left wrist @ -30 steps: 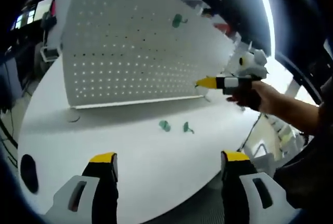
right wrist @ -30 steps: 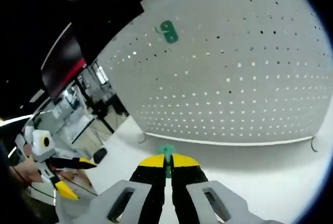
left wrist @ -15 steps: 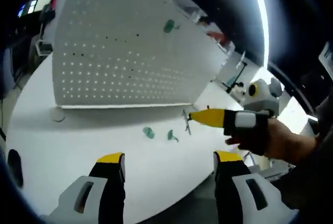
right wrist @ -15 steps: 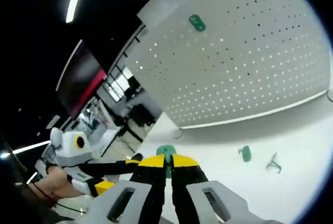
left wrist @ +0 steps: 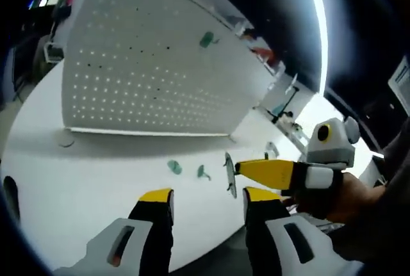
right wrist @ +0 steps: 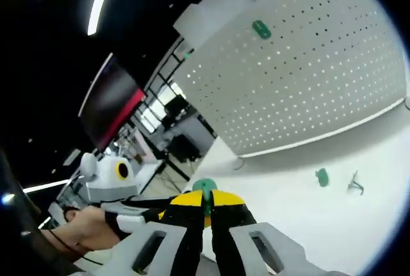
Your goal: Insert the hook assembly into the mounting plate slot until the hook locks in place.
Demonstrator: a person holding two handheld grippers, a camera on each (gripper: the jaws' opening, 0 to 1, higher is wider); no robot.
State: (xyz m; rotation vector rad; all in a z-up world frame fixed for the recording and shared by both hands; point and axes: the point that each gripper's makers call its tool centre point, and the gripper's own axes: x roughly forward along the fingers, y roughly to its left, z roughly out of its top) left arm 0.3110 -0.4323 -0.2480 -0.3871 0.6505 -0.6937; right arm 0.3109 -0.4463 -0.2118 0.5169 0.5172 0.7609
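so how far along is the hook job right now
Done: one green hook already hangs high on the pegboard. In hand: the right gripper is shut on a green hook piece and has brought it beside the open left gripper. Left: that piece is not yet at the board, and two more green pieces lie on the white table.

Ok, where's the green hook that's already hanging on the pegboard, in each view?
Left gripper view: the green hook sits above the picture's middle, high on the pegboard, near its upper right corner.
Right gripper view: the green hook is in the upper middle of the picture, just under the pegboard's top edge.
Shared landmark: the white pegboard standing upright on the table.
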